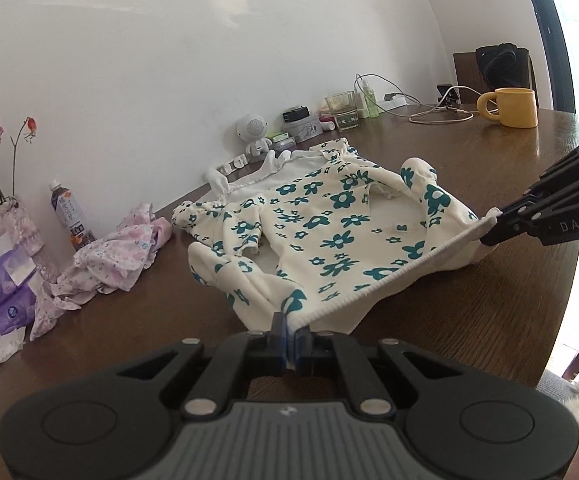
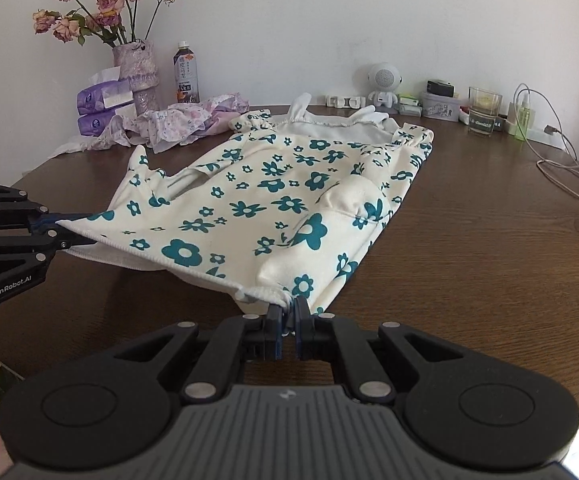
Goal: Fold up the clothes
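A cream garment with teal flowers (image 1: pixel 321 220) (image 2: pixel 273 196) lies spread on the brown table (image 1: pixel 469 280), neckline toward the wall and both sleeves folded in over the body. My left gripper (image 1: pixel 291 326) is shut on the hem's left corner, and it shows again at the left edge of the right wrist view as the left gripper (image 2: pixel 59 232). My right gripper (image 2: pixel 288 304) is shut on the hem's right corner; in the left wrist view the right gripper (image 1: pixel 489 226) comes in from the right. The hem hangs stretched between them, lifted off the table.
A crumpled pink floral garment (image 1: pixel 113 256) (image 2: pixel 177 124) lies left of the top. Along the wall stand a vase of roses (image 2: pixel 137 68), tissue packs (image 2: pixel 101 108), a drink bottle (image 2: pixel 186 74), a small white robot figure (image 2: pixel 383 82), a glass (image 2: pixel 483 114) and cables (image 2: pixel 561 160). A yellow mug (image 1: pixel 515 106) sits far right.
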A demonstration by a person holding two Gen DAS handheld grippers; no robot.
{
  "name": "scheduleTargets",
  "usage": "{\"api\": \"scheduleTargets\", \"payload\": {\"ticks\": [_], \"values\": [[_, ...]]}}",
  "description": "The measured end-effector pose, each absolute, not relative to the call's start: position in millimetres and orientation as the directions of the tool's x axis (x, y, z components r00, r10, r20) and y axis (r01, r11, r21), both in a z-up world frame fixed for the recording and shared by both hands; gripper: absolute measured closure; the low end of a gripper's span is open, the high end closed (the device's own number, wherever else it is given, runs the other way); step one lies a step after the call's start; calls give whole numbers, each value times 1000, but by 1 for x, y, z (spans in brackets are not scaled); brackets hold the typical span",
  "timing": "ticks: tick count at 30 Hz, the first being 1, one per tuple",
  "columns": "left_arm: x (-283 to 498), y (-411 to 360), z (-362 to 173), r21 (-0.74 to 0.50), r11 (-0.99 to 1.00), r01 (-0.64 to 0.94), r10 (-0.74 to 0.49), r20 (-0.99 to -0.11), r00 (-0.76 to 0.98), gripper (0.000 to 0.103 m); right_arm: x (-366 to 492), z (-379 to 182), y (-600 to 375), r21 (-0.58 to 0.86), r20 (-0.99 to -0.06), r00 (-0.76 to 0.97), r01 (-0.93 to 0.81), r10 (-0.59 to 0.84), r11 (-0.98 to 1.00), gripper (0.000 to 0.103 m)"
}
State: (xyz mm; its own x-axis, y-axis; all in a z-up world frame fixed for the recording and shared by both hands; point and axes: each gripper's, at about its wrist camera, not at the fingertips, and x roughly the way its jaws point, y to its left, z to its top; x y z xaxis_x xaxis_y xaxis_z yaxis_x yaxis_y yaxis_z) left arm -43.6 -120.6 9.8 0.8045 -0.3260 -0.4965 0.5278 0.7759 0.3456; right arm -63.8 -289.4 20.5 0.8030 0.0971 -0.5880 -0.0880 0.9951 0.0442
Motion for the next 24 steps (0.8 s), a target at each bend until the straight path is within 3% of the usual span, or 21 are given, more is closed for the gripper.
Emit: {"api": "scheduleTargets", "payload": {"ticks": [7, 14, 19, 24], "values": [[-46, -107, 8, 243, 823, 513, -334, -523, 784, 100, -72, 18, -293, 78, -594, 798, -69, 101, 995, 98], [-12, -117, 33, 311, 786, 535, -345, -497, 796, 100, -38, 45, -301, 48, -544, 831, -111, 119, 993, 98], [98, -166, 108, 369, 833, 413, -268, -385, 883, 101, 77, 113, -313, 19, -482, 874, -56, 58, 998, 99], [164, -203, 224, 411, 877, 248, -192, -172, 966, 101, 146, 249, -323, -32, -279, 959, 45, -52, 999, 99]]}}
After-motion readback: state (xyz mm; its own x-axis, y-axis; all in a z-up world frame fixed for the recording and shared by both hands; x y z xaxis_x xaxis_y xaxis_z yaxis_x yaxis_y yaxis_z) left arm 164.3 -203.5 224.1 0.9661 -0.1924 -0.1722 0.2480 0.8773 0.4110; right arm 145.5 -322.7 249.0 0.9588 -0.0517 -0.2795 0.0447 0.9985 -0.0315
